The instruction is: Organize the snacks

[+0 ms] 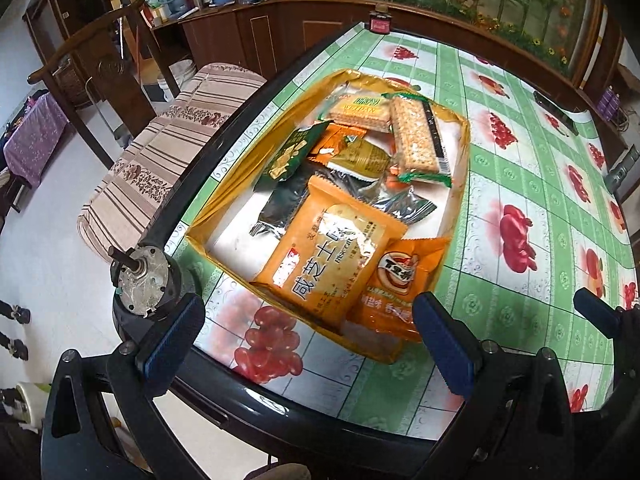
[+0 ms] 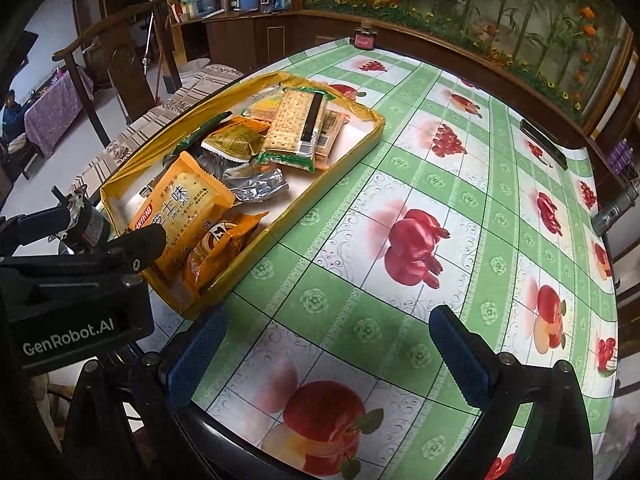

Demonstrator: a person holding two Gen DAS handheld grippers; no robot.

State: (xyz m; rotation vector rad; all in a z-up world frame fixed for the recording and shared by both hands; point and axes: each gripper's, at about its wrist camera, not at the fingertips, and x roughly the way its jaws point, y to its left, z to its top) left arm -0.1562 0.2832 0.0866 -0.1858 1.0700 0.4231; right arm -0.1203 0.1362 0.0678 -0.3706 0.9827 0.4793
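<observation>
A shallow yellow tray (image 1: 465, 142) (image 2: 362, 148) lies on the table and holds several snack packets. A large orange cracker packet (image 1: 328, 256) (image 2: 180, 204) and a smaller orange packet (image 1: 400, 280) (image 2: 218, 246) lie at its near end. A long cracker sleeve (image 1: 416, 136) (image 2: 294, 124) and green and silver packets lie further in. My left gripper (image 1: 306, 338) is open and empty, hovering just before the tray's near end. My right gripper (image 2: 326, 354) is open and empty over bare tablecloth to the right of the tray.
The table (image 2: 460, 200) has a green fruit-print cloth and a dark rim. A dark remote (image 2: 544, 144) lies at the far right and a small red jar (image 2: 365, 38) at the far edge. A cushioned bench (image 1: 160, 152) and wooden chair (image 1: 100, 68) stand to the left.
</observation>
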